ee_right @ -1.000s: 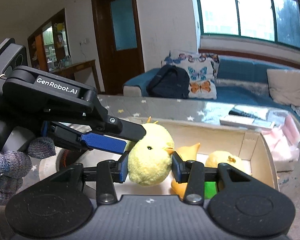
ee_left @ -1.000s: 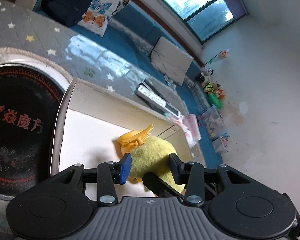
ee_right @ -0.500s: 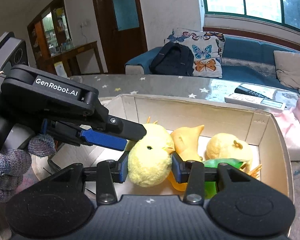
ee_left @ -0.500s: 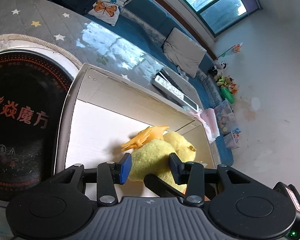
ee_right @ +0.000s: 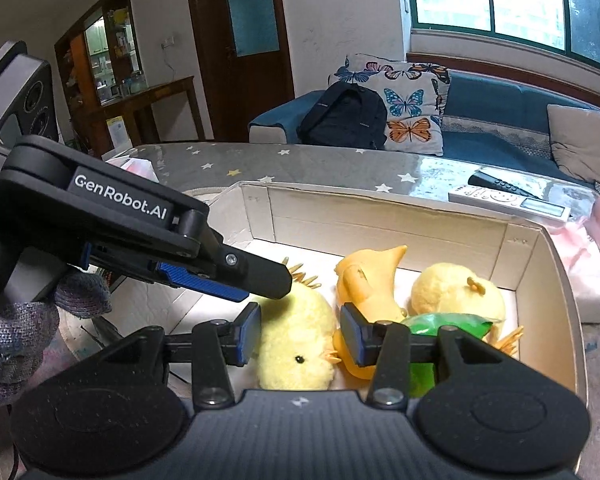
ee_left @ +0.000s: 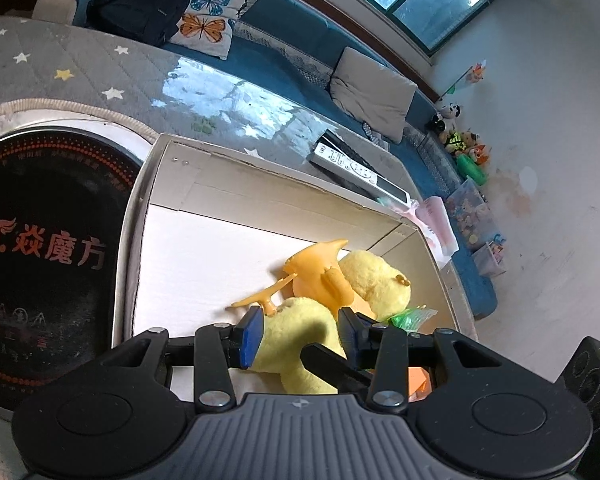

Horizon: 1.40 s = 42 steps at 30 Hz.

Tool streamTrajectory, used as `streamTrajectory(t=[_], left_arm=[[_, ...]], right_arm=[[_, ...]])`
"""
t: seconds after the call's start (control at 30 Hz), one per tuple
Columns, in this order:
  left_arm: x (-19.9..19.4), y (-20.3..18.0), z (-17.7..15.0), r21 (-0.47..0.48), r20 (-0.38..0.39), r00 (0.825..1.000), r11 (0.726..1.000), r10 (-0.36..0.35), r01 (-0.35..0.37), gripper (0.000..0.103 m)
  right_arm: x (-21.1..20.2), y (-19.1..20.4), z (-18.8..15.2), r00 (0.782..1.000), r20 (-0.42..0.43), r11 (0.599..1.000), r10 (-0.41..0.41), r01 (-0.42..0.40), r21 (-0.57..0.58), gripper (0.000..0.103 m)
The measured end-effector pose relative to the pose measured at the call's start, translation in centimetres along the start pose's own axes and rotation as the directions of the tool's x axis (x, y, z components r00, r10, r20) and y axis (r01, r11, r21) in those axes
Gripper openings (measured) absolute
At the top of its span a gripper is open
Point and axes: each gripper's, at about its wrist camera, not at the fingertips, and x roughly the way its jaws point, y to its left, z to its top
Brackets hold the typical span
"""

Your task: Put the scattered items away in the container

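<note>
A white-lined cardboard box (ee_right: 380,216) (ee_left: 180,184) holds an orange toy bird (ee_right: 372,280) (ee_left: 320,268), a yellow plush chick (ee_right: 456,292) (ee_left: 376,280) and a green item (ee_right: 444,326). A second yellow chick (ee_right: 296,336) (ee_left: 292,332) lies low in the box between the jaws of my right gripper (ee_right: 300,332). Those jaws are opening and the chick has sagged below the pads. My left gripper (ee_left: 300,334) hovers just above that chick with a gap between its fingers and nothing held. Its black fingers (ee_right: 260,280) cross the right wrist view from the left.
A black round cooktop (ee_left: 40,248) sits left of the box. Remote controls (ee_right: 508,196) and a pink bag (ee_left: 436,220) lie beyond the box's far right corner. A gloved hand (ee_right: 16,332) holds the left gripper. A sofa with a backpack (ee_right: 344,120) stands behind the table.
The right gripper came down into the box, and the chick it clamped has slipped lower between its jaws. The left gripper stayed over the box, turning slightly.
</note>
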Motion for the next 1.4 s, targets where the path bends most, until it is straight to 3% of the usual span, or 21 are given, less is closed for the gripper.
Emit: streamTrajectory(t=[0.17,0.4,0.63,0.77,1.17,1.4], left_arm=[[-0.5,-0.9,-0.4,0.065,0.024,0.999,0.997,0.045,-0.046,0.043],[-1.3,-2.5,-1.2,0.167,0.067,0.991,0.978,0.117,-0.127,0.043],[-2.0,-4.4,-2.7,0.272,0.119,0.974,0.937,0.191,-0.217,0.044],[-2.7,-5.2,-3.6,0.314,0.155,0.966,0.917,0.206,-0.246,0.043],[-3.9,-6.6,-5.9,0.36,0.195,0.952,0.885,0.238,-0.295,0.044],[-4.1,-6.7,-6.8,0.357,0.196,0.949,0.883,0.249,-0.305,0.044]], right_arm=[[-0.5,0.0,-0.2,1.0,0.013,1.0,-0.001,0.001,0.006,0.049],[-1.6,0.4,-0.6,0.999,0.037,1.0,-0.01,0.01,0.014,0.062],[-2.8,0.7,-1.0,0.998,0.058,0.999,-0.029,0.028,0.02,0.067],[-3.6,0.8,-1.3,0.996,0.072,0.999,-0.049,0.047,0.021,0.075],[-5.9,1.5,-2.3,0.991,0.11,0.997,-0.082,0.08,0.021,0.09],[-6.9,1.9,-3.1,0.988,0.119,0.995,-0.097,0.094,0.023,0.094]])
